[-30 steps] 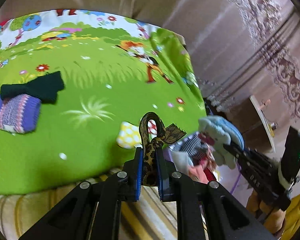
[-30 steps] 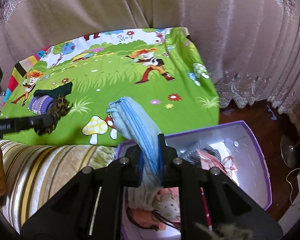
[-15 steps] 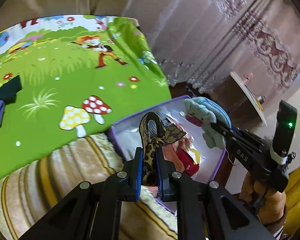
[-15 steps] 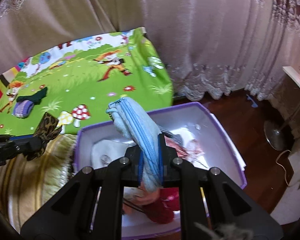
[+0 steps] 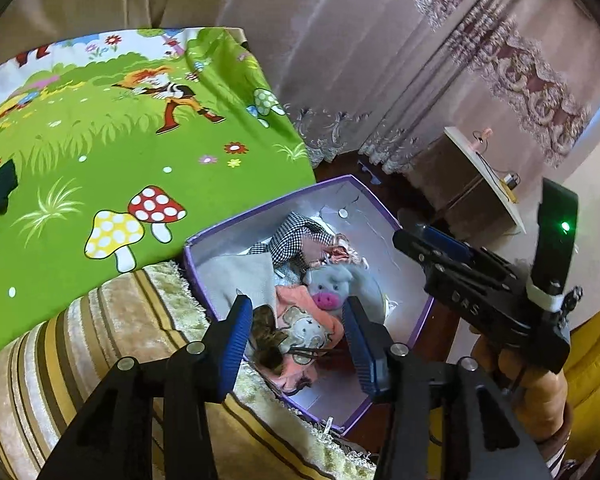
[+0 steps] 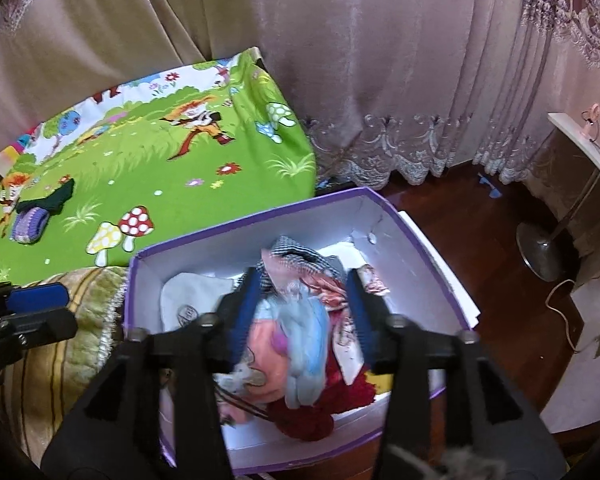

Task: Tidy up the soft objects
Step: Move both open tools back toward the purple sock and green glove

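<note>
The box (image 6: 416,240), purple outside and white within, stands on the floor against the bed and holds the sorted heap; its thin walls look like card, so it is judged light and easily dented, best taken by the rim with both sides supported. On the bed, the green cartoon sheet (image 5: 100,160) still carries a purple knit (image 6: 30,224) and a dark cloth (image 6: 56,198), well apart from the box; both are judged limp and light — pinch a thick fold at mid-body, not an edge. In the box, the pig toy (image 5: 332,284) lies on the pile beside an orange garment (image 5: 300,320): soft, compressible, no breakage risk, grip the body rather than an ear. The leopard ribbon (image 5: 266,336) lies just inside the near wall, thin and slippery, liable to slide from flat pads. Left hand-held gripper (image 5: 296,336) is over the box, jaws opening, nothing pressed between them. Right hand-held gripper (image 6: 300,312) likewise opening, the pig toy blurred between its jaws, apparently released. Writing: "DAS" is legible on the right unit's body; a faint round stamp on a white cloth (image 6: 188,300) cannot be read.
</note>
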A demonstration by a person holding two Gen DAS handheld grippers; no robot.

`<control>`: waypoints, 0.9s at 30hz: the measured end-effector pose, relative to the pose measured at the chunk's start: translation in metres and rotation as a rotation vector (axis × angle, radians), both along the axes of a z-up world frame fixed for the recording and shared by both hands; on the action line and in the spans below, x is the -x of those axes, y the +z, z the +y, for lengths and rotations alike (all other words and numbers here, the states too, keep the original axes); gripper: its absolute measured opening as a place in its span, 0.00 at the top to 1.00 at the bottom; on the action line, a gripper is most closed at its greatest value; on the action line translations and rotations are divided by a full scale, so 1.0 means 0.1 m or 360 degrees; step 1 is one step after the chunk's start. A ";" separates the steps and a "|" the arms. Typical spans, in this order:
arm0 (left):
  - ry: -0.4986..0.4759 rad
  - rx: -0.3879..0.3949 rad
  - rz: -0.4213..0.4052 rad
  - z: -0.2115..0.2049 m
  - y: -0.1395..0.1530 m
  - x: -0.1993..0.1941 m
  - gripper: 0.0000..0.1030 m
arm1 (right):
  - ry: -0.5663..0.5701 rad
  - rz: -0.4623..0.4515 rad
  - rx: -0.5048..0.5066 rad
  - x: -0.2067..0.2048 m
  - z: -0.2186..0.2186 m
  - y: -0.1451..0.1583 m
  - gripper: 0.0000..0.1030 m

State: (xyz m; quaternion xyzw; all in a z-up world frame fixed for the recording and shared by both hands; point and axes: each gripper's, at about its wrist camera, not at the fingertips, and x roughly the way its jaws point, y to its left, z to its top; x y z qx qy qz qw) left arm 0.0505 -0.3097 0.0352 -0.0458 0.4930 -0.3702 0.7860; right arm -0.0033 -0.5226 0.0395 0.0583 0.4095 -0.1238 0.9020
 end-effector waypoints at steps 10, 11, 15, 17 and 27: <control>0.0246 0.0019 0.0014 0.50 0.00 -0.20 0.53 | 0.0194 -0.0058 -0.0109 -0.05 0.33 0.04 0.41; 0.0276 0.0024 0.0015 0.57 0.00 -0.23 0.53 | 0.0217 -0.0061 -0.0109 -0.06 0.39 0.04 0.41; 0.0405 0.0034 0.0026 0.92 -0.01 -0.33 0.53 | 0.0328 -0.0048 -0.0090 -0.14 0.63 0.05 0.41; 0.0478 0.0042 0.0039 1.11 -0.03 -0.38 0.53 | 0.0373 -0.0044 -0.0097 -0.16 0.73 0.04 0.41; 0.0934 0.0060 0.0165 2.19 -0.22 -0.60 0.53 | 0.0583 -0.0017 -0.0124 -0.40 1.19 0.07 0.41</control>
